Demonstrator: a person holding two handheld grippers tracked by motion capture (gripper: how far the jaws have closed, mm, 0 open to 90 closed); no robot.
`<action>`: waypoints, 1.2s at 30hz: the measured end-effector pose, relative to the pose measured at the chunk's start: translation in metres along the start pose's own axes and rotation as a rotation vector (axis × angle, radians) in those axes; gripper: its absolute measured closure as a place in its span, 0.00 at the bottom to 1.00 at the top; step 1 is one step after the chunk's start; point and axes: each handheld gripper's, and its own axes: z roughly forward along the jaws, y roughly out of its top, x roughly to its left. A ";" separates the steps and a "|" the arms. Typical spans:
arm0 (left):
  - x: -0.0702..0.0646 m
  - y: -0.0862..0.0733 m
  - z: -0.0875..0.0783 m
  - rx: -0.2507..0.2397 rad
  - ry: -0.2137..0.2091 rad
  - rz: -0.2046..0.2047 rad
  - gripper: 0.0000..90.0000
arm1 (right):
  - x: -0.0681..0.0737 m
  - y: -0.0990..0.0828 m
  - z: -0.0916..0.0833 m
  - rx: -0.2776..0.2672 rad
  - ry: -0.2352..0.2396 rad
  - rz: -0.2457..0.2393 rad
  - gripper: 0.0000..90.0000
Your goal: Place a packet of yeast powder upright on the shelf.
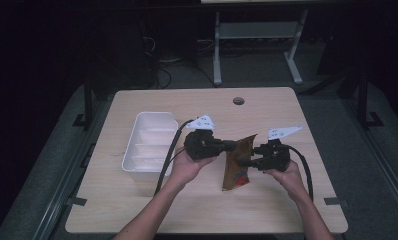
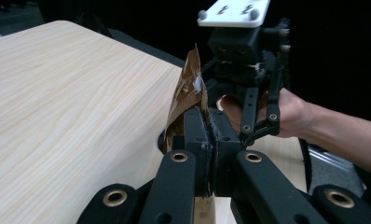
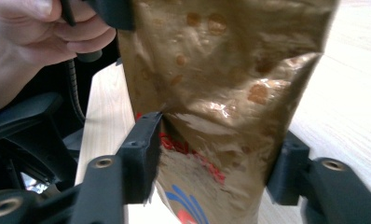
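Note:
A crinkled brown foil bag [image 1: 235, 172] with red and blue print hangs tilted above the middle of the wooden table [image 1: 187, 210]. My left gripper [image 2: 210, 121] is shut on the bag's [image 2: 188, 93] edge, with the foil pinched between its pads. My right gripper [image 3: 216, 158] comes in from the opposite side. Its jaws stand wide across the bag [image 3: 221, 70], both pads press on the creased foil, and the bag narrows between them. In the high view the left gripper [image 1: 232, 145] and right gripper [image 1: 244, 162] meet at the bag from left and right.
A white tray [image 1: 137, 145] with dividers sits on the table to the left of my left hand. A round cable hole [image 1: 238, 100] lies near the far edge. Beyond the table the floor is dark, with a desk frame [image 1: 257, 35].

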 end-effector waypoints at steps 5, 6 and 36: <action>0.004 -0.002 -0.004 0.002 0.037 0.000 0.95 | 0.004 0.000 -0.003 0.024 -0.008 -0.028 0.72; 0.005 -0.002 -0.004 0.006 0.042 -0.003 0.94 | 0.005 0.000 -0.003 0.031 -0.014 -0.035 0.75; -0.001 -0.028 -0.013 0.071 0.130 0.019 0.47 | 0.009 0.001 -0.027 0.005 -0.152 -0.025 0.84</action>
